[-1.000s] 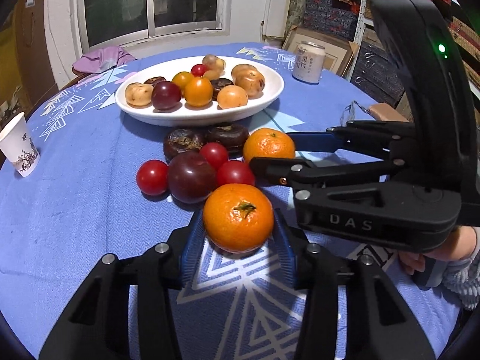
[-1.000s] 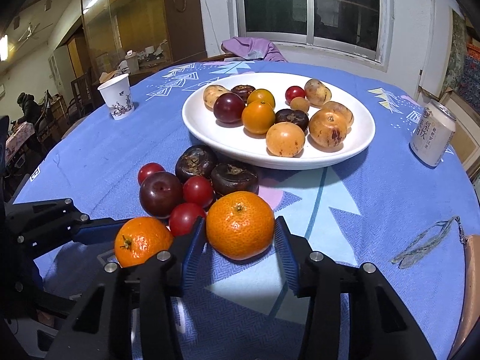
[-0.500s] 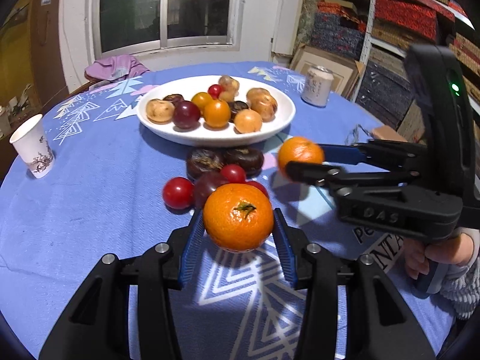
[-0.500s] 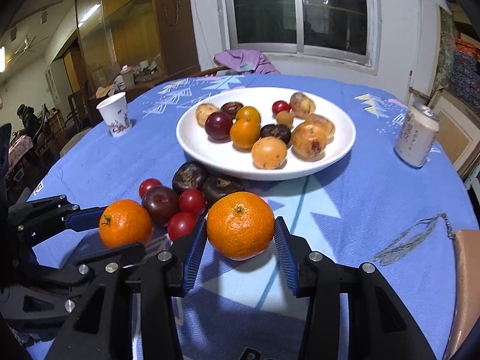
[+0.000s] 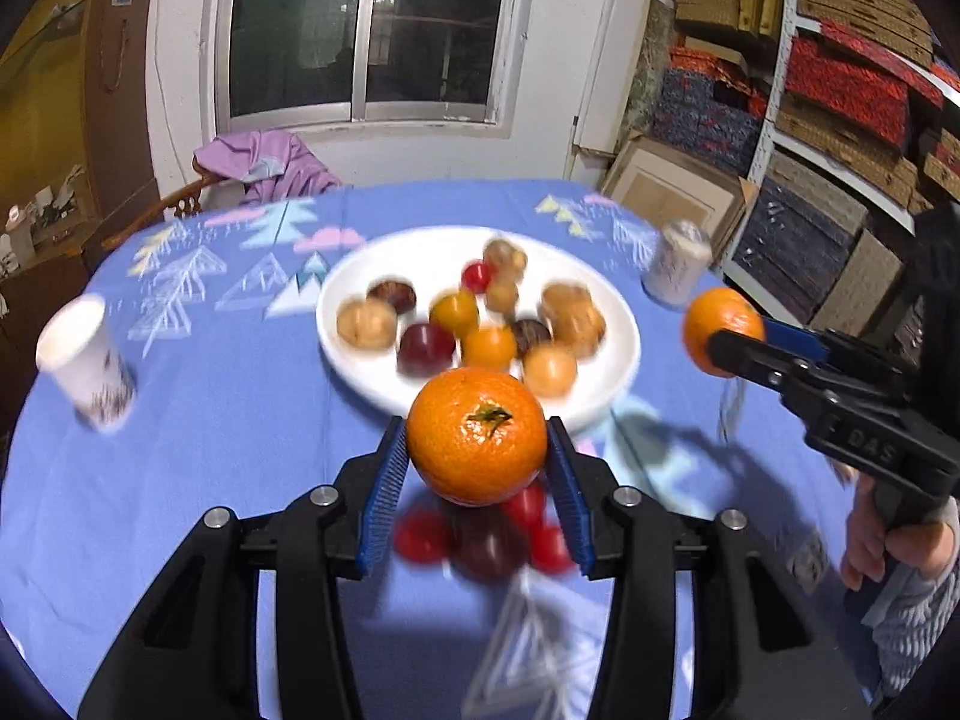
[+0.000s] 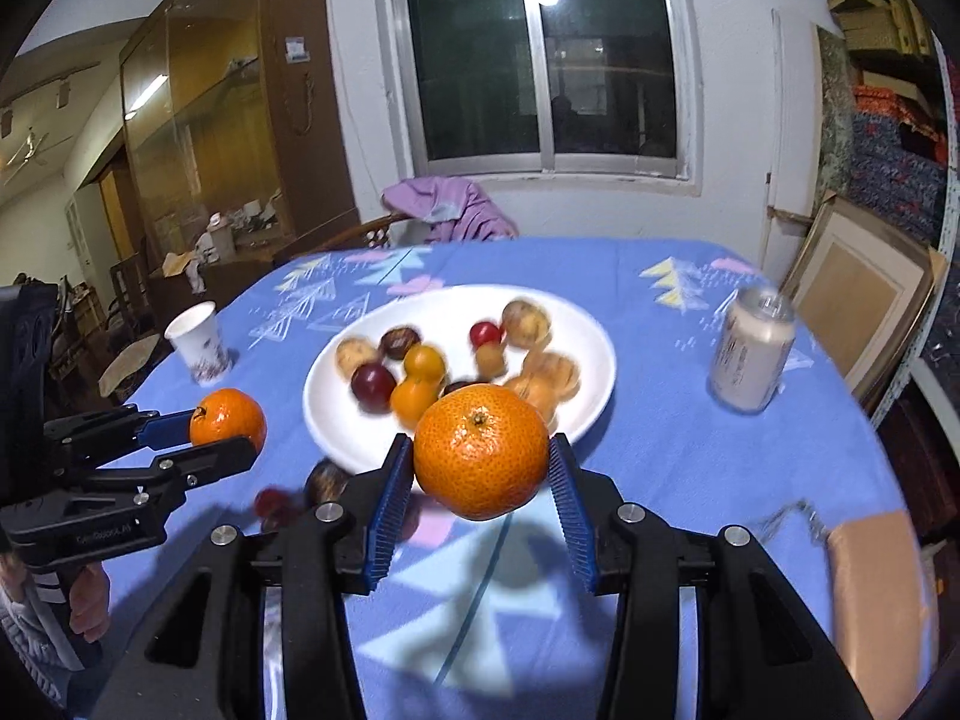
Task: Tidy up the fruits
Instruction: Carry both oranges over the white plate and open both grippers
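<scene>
Carry step. Left gripper (image 5: 477,459) clamps 1 orange (image 5: 477,435); right gripper (image 6: 480,468) clamps a second orange (image 6: 480,450). Both are clear of the counter (image 6: 690,450), near the plate (image 6: 591,360). Next: set each in a free gap among the plated fruit.

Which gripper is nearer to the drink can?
Right. The right gripper hovers on the can's side of the plate; the left gripper is on the far side, near the paper cup.
</scene>
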